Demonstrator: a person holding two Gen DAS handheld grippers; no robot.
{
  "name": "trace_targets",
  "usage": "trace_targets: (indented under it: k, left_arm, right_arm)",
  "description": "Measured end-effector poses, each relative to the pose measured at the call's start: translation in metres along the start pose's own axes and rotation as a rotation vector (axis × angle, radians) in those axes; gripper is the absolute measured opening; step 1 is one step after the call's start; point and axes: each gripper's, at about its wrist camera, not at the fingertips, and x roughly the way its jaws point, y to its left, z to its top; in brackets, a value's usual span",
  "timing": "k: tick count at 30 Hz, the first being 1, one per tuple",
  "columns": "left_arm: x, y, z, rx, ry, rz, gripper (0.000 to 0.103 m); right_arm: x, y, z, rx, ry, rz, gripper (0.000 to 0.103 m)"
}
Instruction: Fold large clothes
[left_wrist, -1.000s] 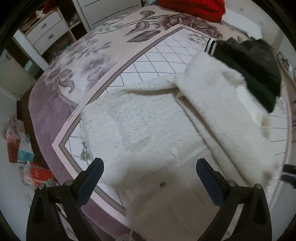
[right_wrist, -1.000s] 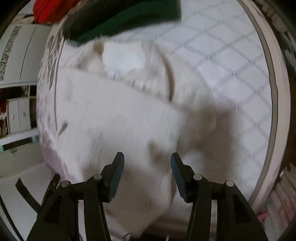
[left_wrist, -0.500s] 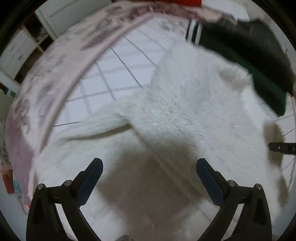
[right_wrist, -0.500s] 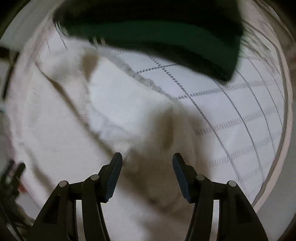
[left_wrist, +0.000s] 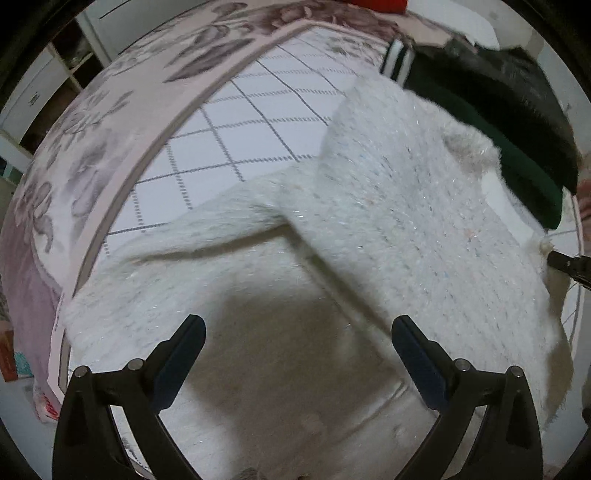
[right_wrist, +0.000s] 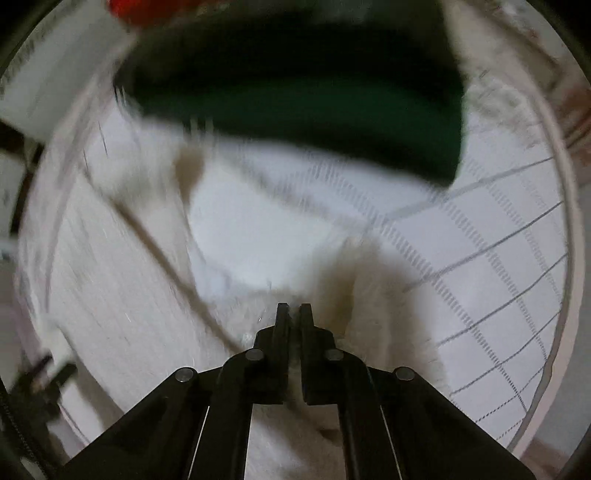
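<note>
On our left, the left gripper hangs with its jaws wide apart and empty over the fluffy white knitted sweater, which lies spread on the bed's grid-patterned white cover with floral border; we judge it is poised to take the near hem. One sleeve trails leftward, and a panel is already turned across the body. Further right, the right gripper has its jaws pinched together on the sweater's fuzzy edge, likely to carry that side over. A dark green and black folded garment sits beyond, touching the sweater.
</note>
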Motion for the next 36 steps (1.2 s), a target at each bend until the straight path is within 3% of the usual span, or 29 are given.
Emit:
trace_targets:
  k: [3, 5, 7, 9, 10, 15, 21, 24, 26, 31, 36]
  left_arm:
    - [-0.009, 0.014, -0.003, -0.025, -0.012, 0.011, 0.103]
    - [-0.016, 0.023, -0.008, -0.048, -0.015, 0.013, 0.103]
    - [-0.031, 0.033, -0.017, -0.075, -0.027, 0.01, 0.103]
    - [-0.045, 0.045, -0.027, -0.098, -0.043, 0.022, 0.103]
    - [-0.053, 0.052, -0.037, -0.113, -0.044, 0.031, 0.103]
    - [-0.059, 0.071, -0.094, -0.157, 0.039, 0.097, 0.103]
    - [-0.026, 0.07, -0.16, -0.14, 0.174, 0.154, 0.103]
    - [-0.02, 0.066, -0.173, -0.145, 0.185, 0.168, 0.103]
    - [-0.031, 0.071, -0.178, -0.171, 0.157, 0.178, 0.103]
    - [-0.058, 0.1, -0.189, -0.215, 0.088, 0.318, 0.103]
    - [-0.046, 0.142, -0.198, -0.207, 0.121, 0.399, 0.103]
  right_arm:
    - [0.024, -0.009, 0.0, 0.019, 0.144, 0.049, 0.001]
    - [0.016, -0.014, -0.003, 0.044, 0.168, 0.064, 0.004]
    - [-0.003, -0.02, -0.009, 0.079, 0.17, 0.116, 0.019]
    - [-0.032, -0.028, -0.024, 0.123, 0.157, 0.192, 0.06]
    - [-0.046, -0.031, -0.037, 0.137, 0.15, 0.222, 0.063]
    - [-0.082, -0.032, -0.115, 0.195, 0.196, 0.228, 0.063]
    - [-0.03, -0.01, -0.223, 0.221, 0.398, 0.191, 0.063]
    - [-0.011, -0.007, -0.269, 0.279, 0.455, 0.205, 0.063]
    - [-0.005, 0.007, -0.282, 0.283, 0.475, 0.253, 0.063]
    - [0.01, 0.074, -0.276, 0.241, 0.474, 0.36, 0.063]
    - [0.037, 0.158, -0.262, 0.216, 0.489, 0.422, 0.063]
